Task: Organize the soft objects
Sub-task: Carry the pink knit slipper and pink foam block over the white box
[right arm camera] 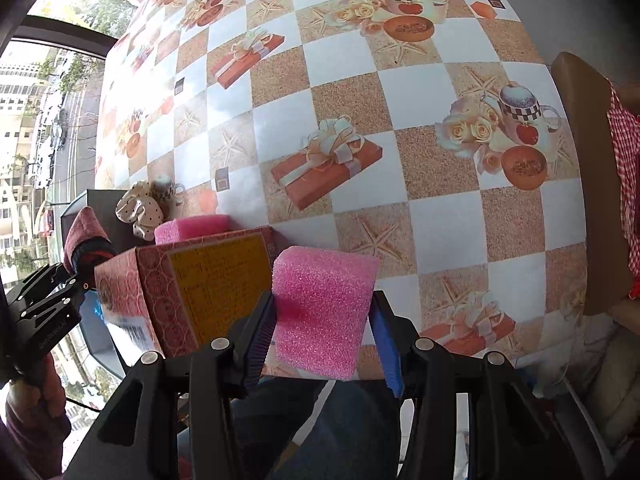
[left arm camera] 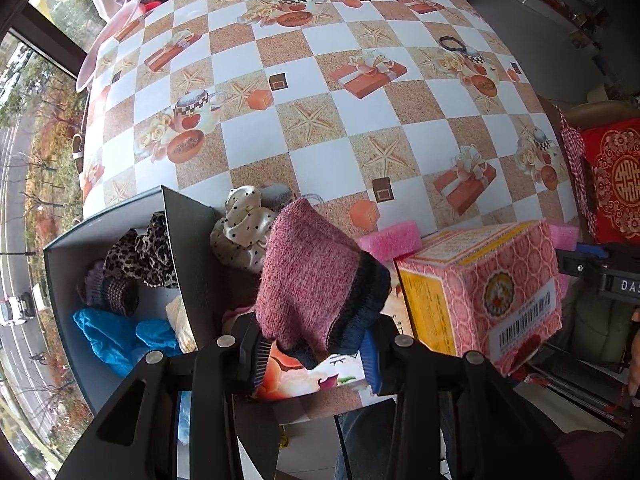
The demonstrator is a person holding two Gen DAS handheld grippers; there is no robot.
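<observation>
My left gripper (left arm camera: 314,354) is shut on a pink knitted sock with a dark cuff (left arm camera: 312,276), lifted above the table's near edge. To its left stands an open grey box (left arm camera: 68,280) holding a leopard-print scrunchie (left arm camera: 140,252), a knitted purple piece and blue plastic. A cream polka-dot scrunchie (left arm camera: 240,232) lies just behind the sock. My right gripper (right arm camera: 322,344) is shut on a pink foam block (right arm camera: 324,308), held off the table. In the right wrist view the left gripper (right arm camera: 52,292) with the sock (right arm camera: 84,236) shows at far left.
A pink patterned carton (left arm camera: 492,288) stands between the grippers, another pink foam piece (left arm camera: 390,238) behind it. A black hair band (left arm camera: 452,43) lies far back right on the checked tablecloth (left arm camera: 320,120). A chair with a red cushion (left arm camera: 616,176) stands right of the table.
</observation>
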